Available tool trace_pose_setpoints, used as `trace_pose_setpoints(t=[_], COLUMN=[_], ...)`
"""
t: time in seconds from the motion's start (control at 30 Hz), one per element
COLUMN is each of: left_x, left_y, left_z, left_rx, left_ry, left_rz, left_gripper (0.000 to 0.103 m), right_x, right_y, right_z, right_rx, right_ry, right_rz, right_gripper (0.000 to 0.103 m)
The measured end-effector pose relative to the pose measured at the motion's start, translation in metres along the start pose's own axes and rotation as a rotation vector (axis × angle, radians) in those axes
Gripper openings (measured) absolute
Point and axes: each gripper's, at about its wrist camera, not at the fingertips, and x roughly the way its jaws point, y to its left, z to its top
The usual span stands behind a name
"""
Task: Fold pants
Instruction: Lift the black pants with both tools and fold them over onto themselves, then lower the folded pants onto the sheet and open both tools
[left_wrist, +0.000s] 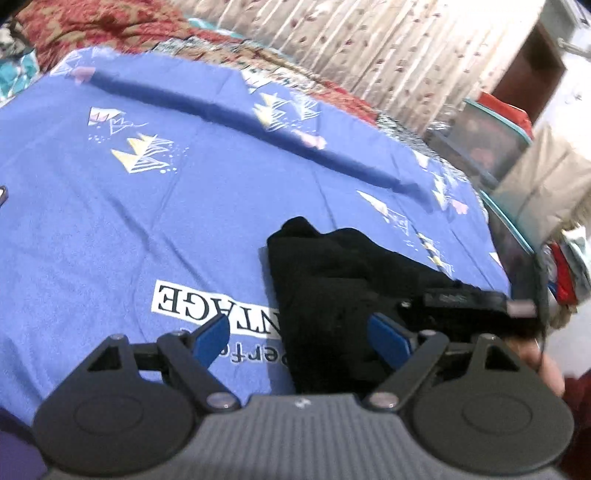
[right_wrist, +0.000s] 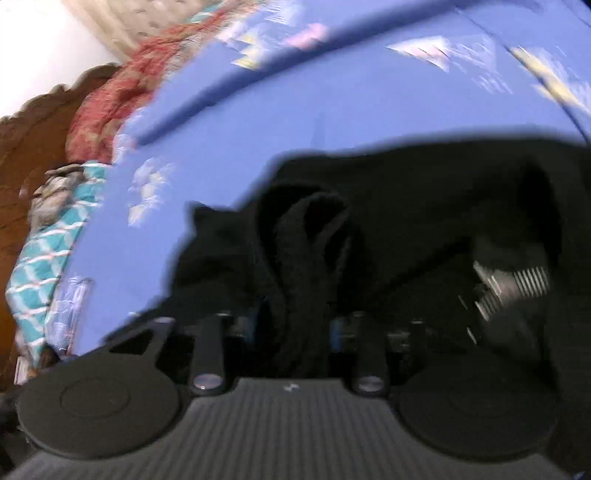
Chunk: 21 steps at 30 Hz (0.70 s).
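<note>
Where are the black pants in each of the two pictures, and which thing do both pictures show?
Left wrist view: the black pants lie right of centre in the lower half, on the blue sheet.
Right wrist view: they fill the centre and right, a fold running between the fingers.
Shared landmark: the long dark crease in the sheet.

A home bedroom: printed blue bedsheet (left_wrist: 110, 221), carved wooden headboard (right_wrist: 29, 122), floral curtain (left_wrist: 369, 48).
</note>
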Motion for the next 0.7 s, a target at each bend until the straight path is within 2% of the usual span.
trace_pose_setpoints(t=[0.1,0.23,0.27,0.3,0.33,0.4,0.43,0.47,0.53,0.6,0.63,0.67,0.7], left_x=[0.003,0.015,0.018,0.023,0.027,0.037,0.042,0.048,0.06,0.078,0.089,0.099,0.099], left_y=[-0.003,-0.017,-0.022,-0.027,-0.031,-0.039,-0.043,-0.047,-0.052,-0.054,-0.054,-0.053,-0.052], left_z=[0.01,0.021,0.022,0.023,0.024,0.024,0.022,0.019,0.009,-0.008,-0.019,-0.03,-0.041], left_rx=[-0.012,0.018,0.024,0.024,0.022,0.017,0.019,0.027,0.061,0.124,0.16,0.194,0.226], left_ry=[-0.015,-0.035,-0.037,-0.033,-0.026,-0.005,0.008,0.025,0.065,0.144,0.194,0.232,0.203], left_rz=[0.005,-0.001,-0.002,-0.016,-0.041,-0.101,-0.122,-0.137,-0.139,-0.086,-0.038,0.007,0.014], left_gripper=[0.084,0.079,0.07,0.055,0.048,0.021,0.016,0.013,0.011,0.007,0.006,0.006,0.006], right_x=[-0.024,-0.056,-0.065,-0.071,-0.074,-0.072,-0.068,-0.062,-0.037,-0.012,0.006,0.023,0.036], right_y=[-0.008,0.01,0.013,0.014,0.017,0.028,0.033,0.038,0.045,0.036,0.031,0.019,0.002], right_z=[0.001,0.006,0.007,0.006,0.006,0.011,0.013,0.017,0.022,0.027,0.029,0.028,0.025], right_rx=[0.095,0.045,0.031,0.017,0.001,-0.035,-0.05,-0.055,-0.041,-0.008,0.003,0.011,0.048], right_ry=[-0.087,-0.264,-0.295,-0.311,-0.32,-0.309,-0.292,-0.275,-0.216,-0.116,-0.068,-0.018,-0.004], right_rz=[0.04,-0.001,0.013,0.029,0.046,0.089,0.118,0.139,0.155,0.122,0.057,-0.007,0.006], right_gripper=[0.055,0.057,0.055,0.051,0.048,0.03,0.027,0.023,0.022,0.022,0.017,0.0,0.0])
